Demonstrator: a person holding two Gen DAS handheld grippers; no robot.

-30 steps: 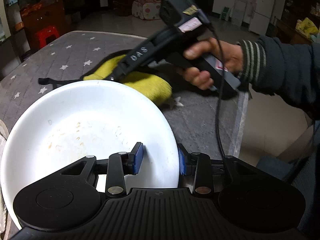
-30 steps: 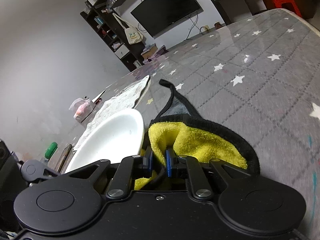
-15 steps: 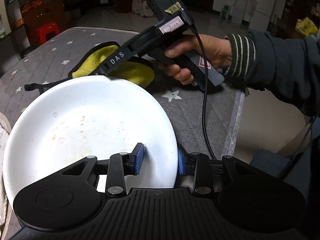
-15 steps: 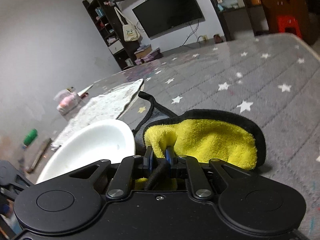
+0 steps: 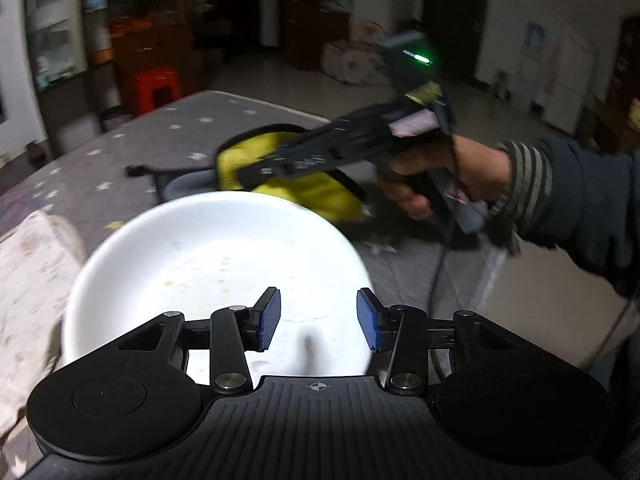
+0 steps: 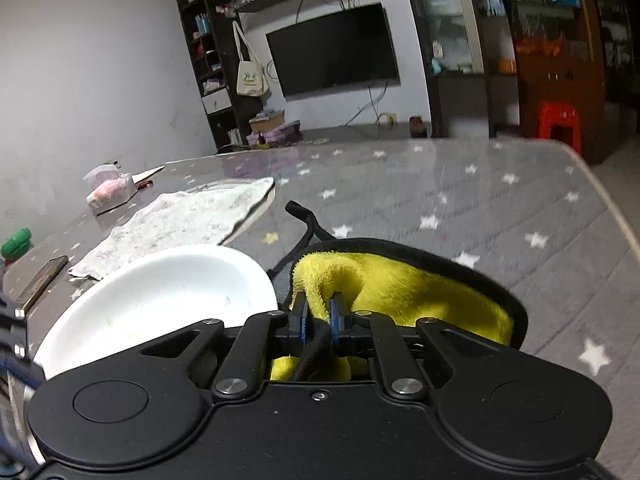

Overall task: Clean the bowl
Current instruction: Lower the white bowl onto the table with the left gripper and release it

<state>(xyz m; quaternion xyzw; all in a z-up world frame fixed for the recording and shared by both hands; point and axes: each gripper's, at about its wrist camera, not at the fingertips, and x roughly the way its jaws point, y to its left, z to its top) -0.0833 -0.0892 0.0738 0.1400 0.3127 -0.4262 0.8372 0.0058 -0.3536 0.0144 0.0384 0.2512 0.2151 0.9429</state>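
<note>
The bowl [image 5: 216,264] sits near, apparently free between the opening left gripper [image 5: 318,318] jaws; right gripper [image 6: 318,316] pinches the yellow cloth [image 6: 404,288], ready for wiping.

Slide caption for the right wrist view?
Right gripper pinches yellow cloth beside the soiled white bowl.

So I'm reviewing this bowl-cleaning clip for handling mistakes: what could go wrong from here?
1. The left gripper is opening around the white bowl's rim; the pads look clear of it, so the bowl may slide once wiping starts.
2. The right gripper pinches only a fold of the yellow cloth; its black strap trails on the table and could drag or snag.
3. The dried food specks may need more than a dry wipe.
</note>
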